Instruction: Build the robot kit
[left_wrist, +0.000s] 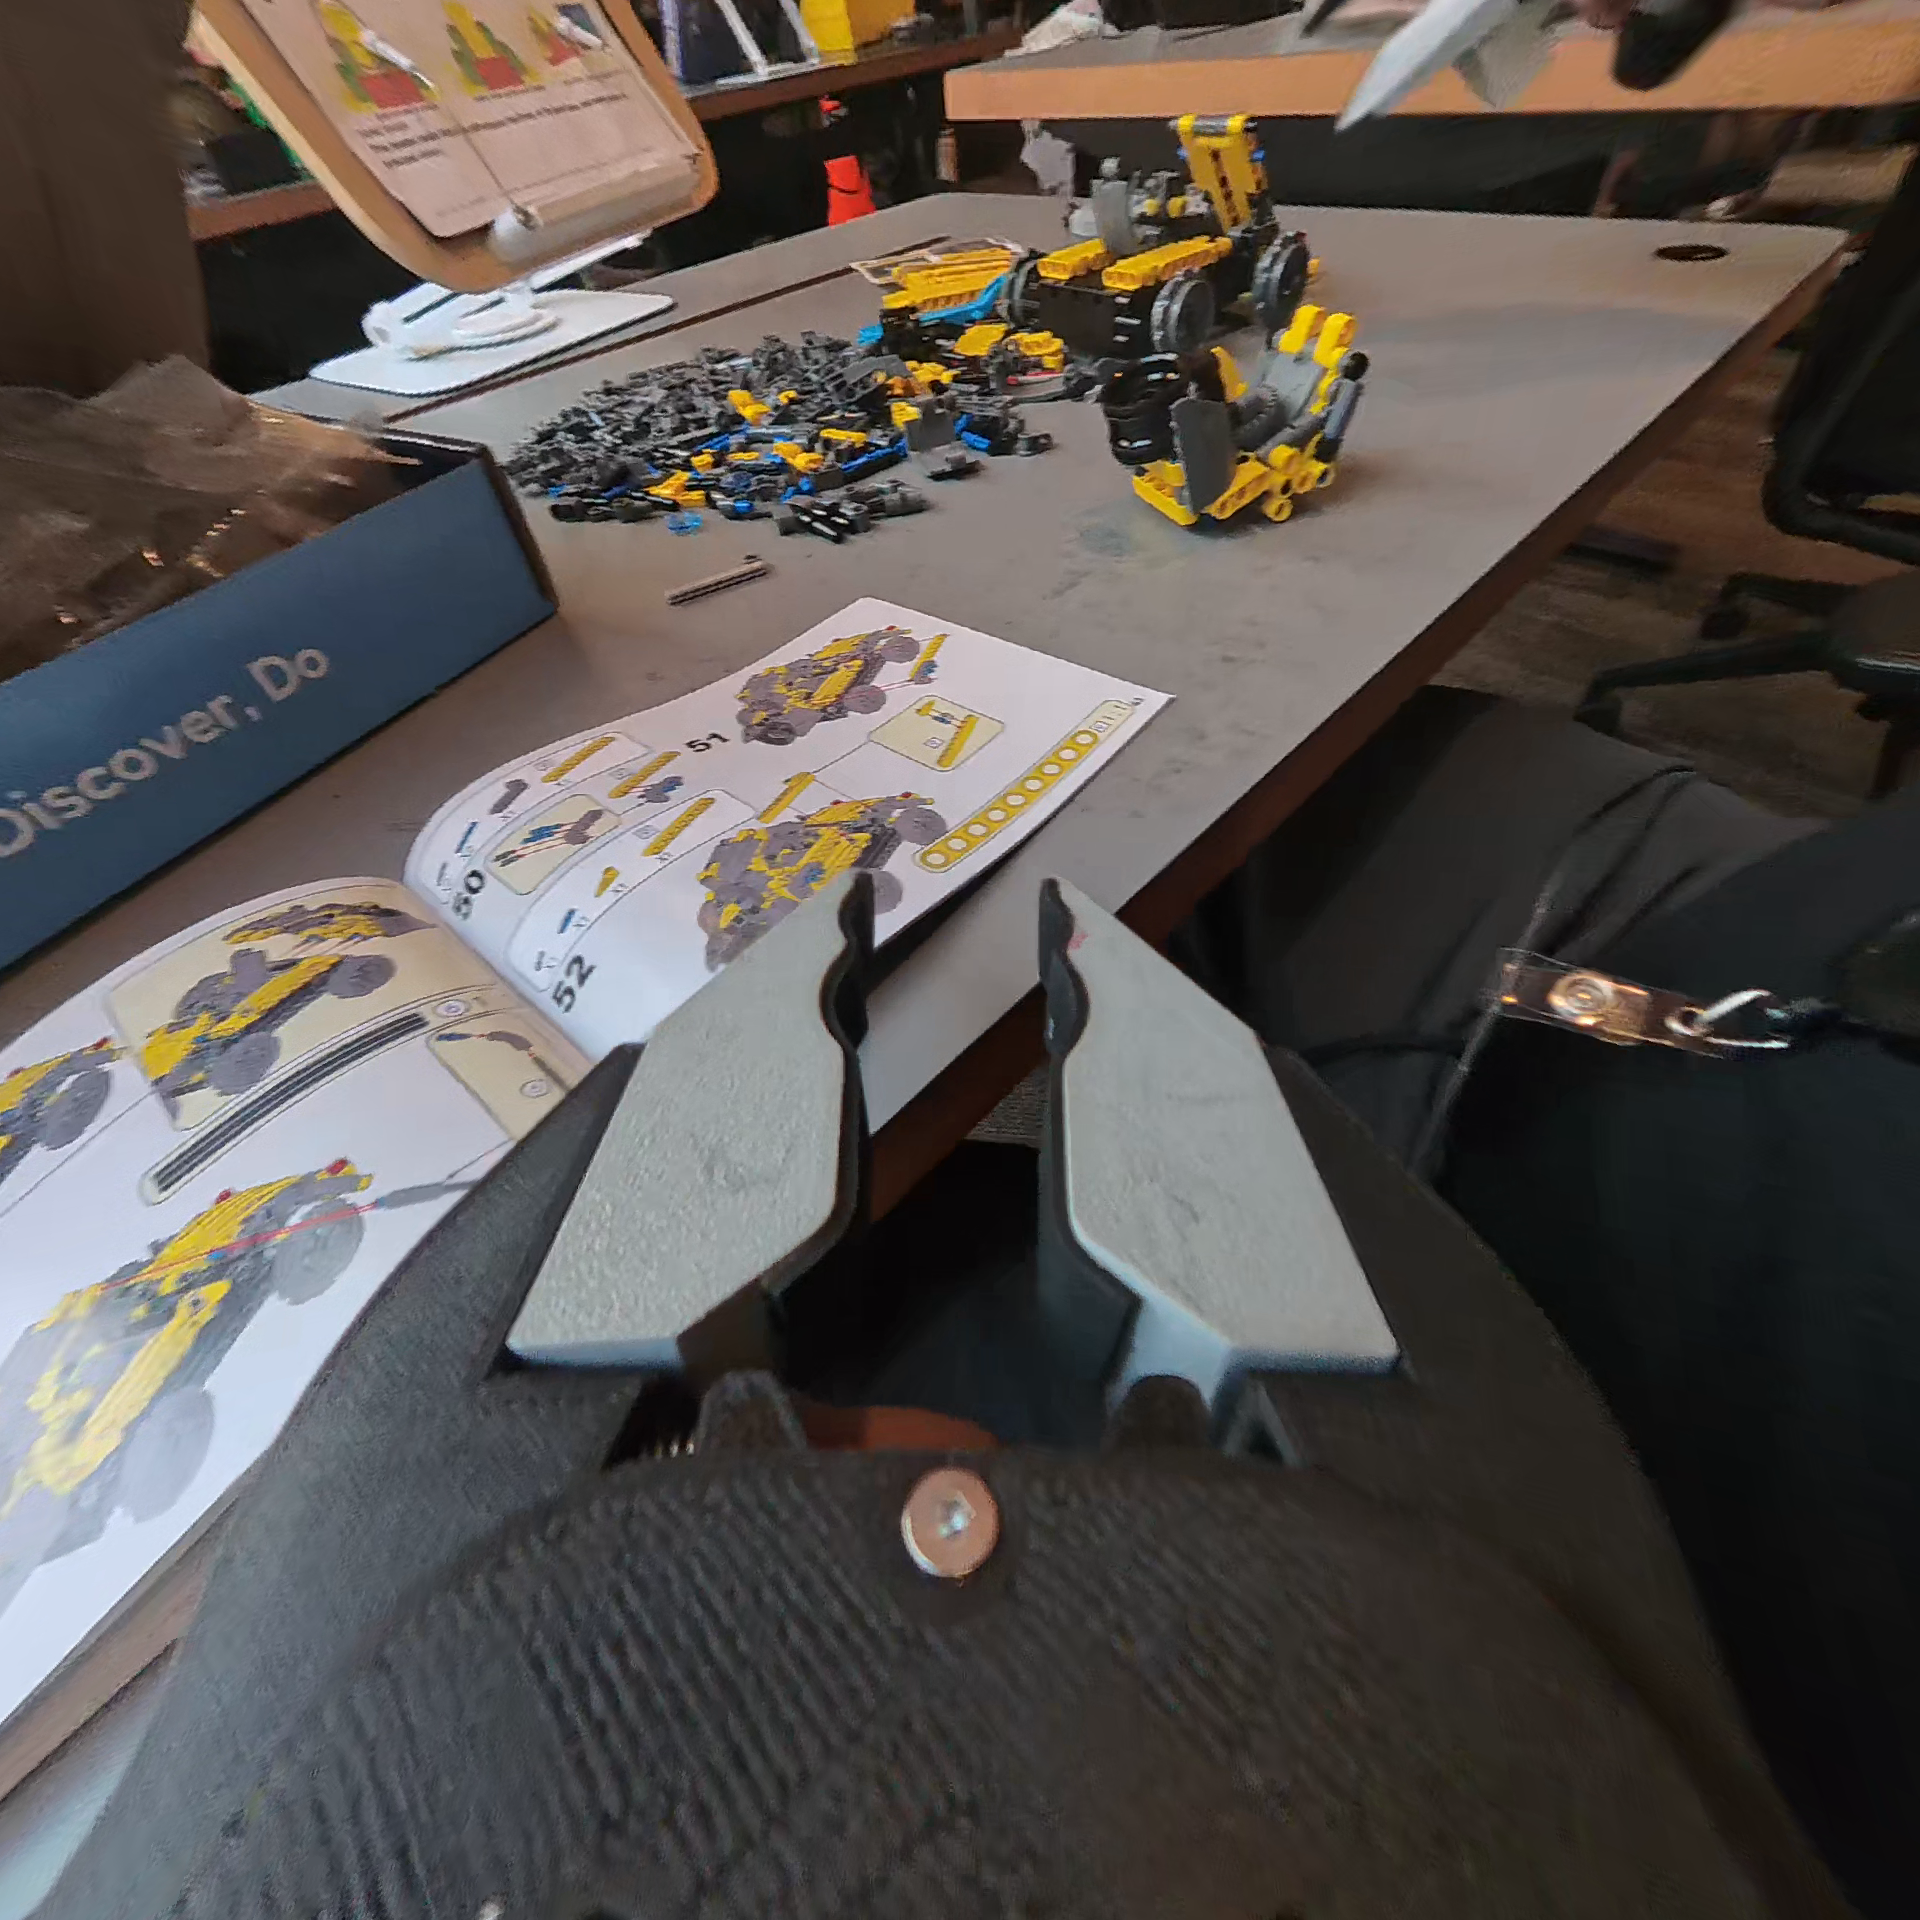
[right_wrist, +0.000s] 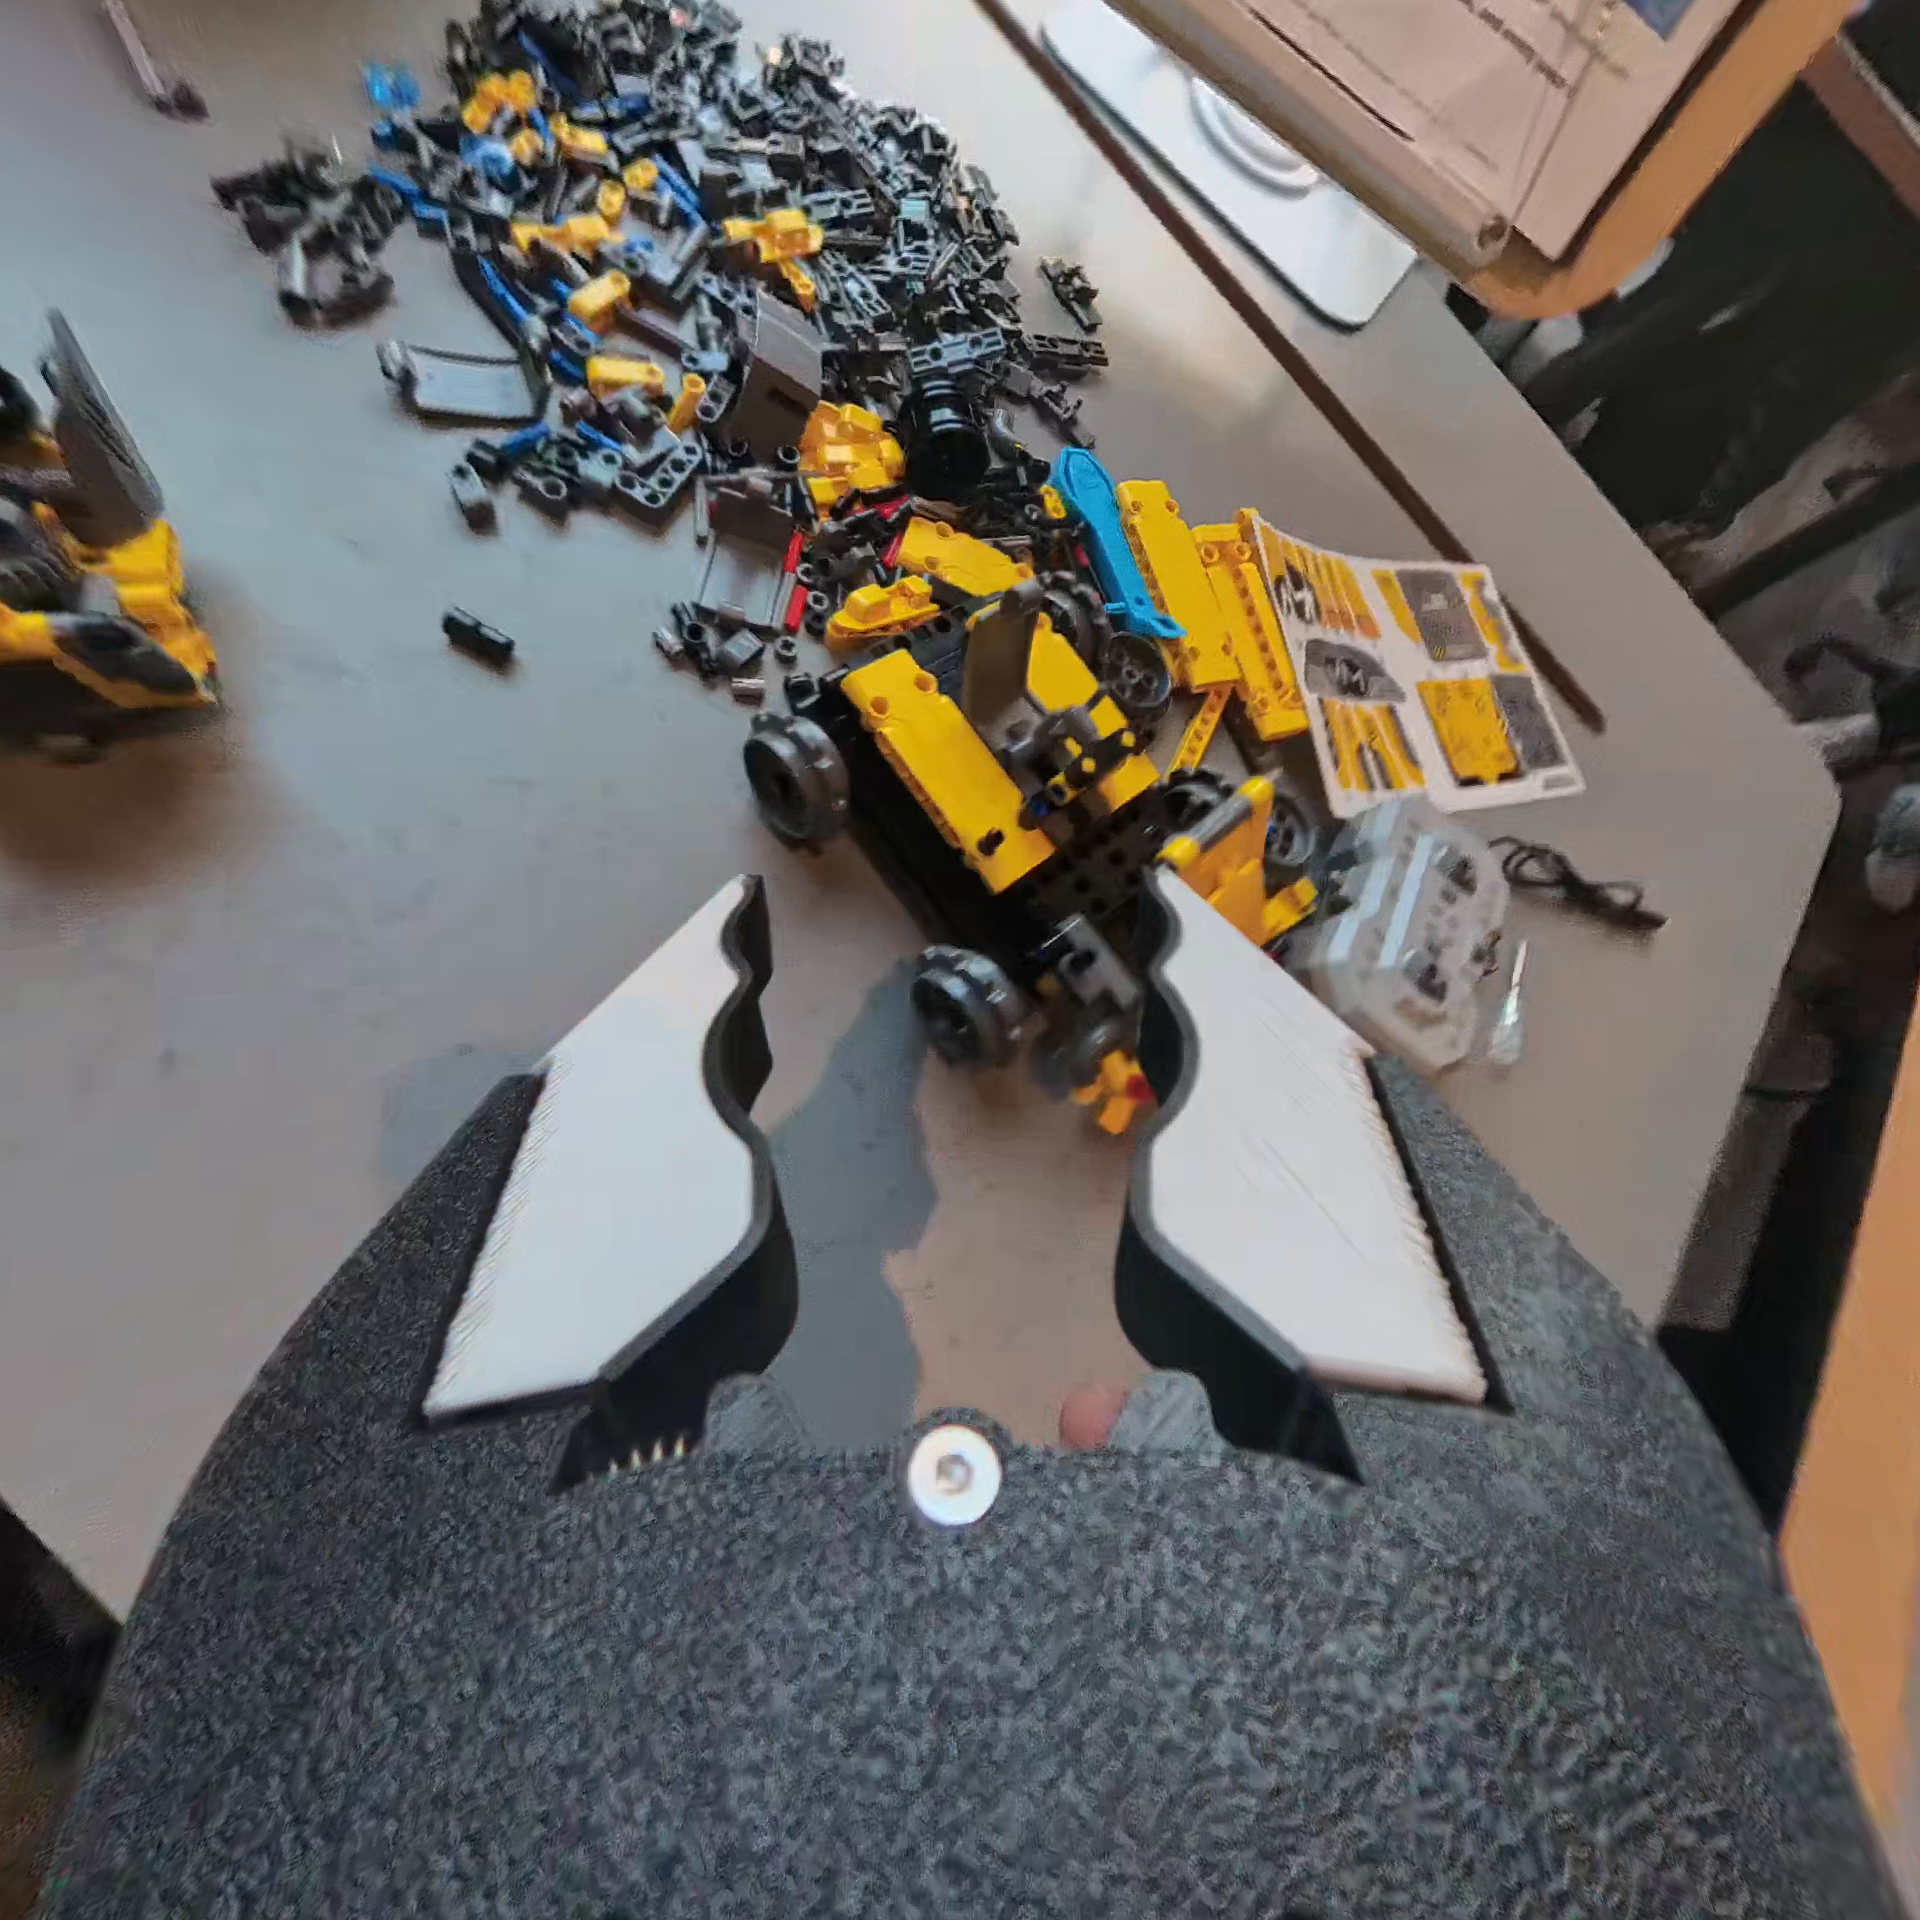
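Observation:
My left gripper (left_wrist: 951, 904) is open and empty, hanging over the table's near edge beside an open instruction booklet (left_wrist: 582, 883). My right gripper (right_wrist: 956, 904) is open and empty, hovering above a half-built yellow and black brick vehicle (right_wrist: 977, 769); it also shows in the left wrist view (left_wrist: 1153, 281). A pile of loose black, blue and yellow pieces (right_wrist: 665, 281) lies beyond it and shows in the left wrist view (left_wrist: 748, 436). A second yellow and grey sub-assembly (left_wrist: 1236, 426) stands apart, at the left edge of the right wrist view (right_wrist: 94, 582). The right gripper's fingertips (left_wrist: 1392, 62) show top right.
A blue cardboard box (left_wrist: 239, 686) holding plastic bags stands left of the booklet. A tablet stand (left_wrist: 488, 156) with pages sits at the back. A sticker sheet (right_wrist: 1423, 665) and a clear bag of parts (right_wrist: 1403, 935) lie by the vehicle. A person's dark-clothed lap (left_wrist: 1558, 1143) and a chair (left_wrist: 1829, 436) are right. Spacing between my two grippers at the tips: around 45 cm.

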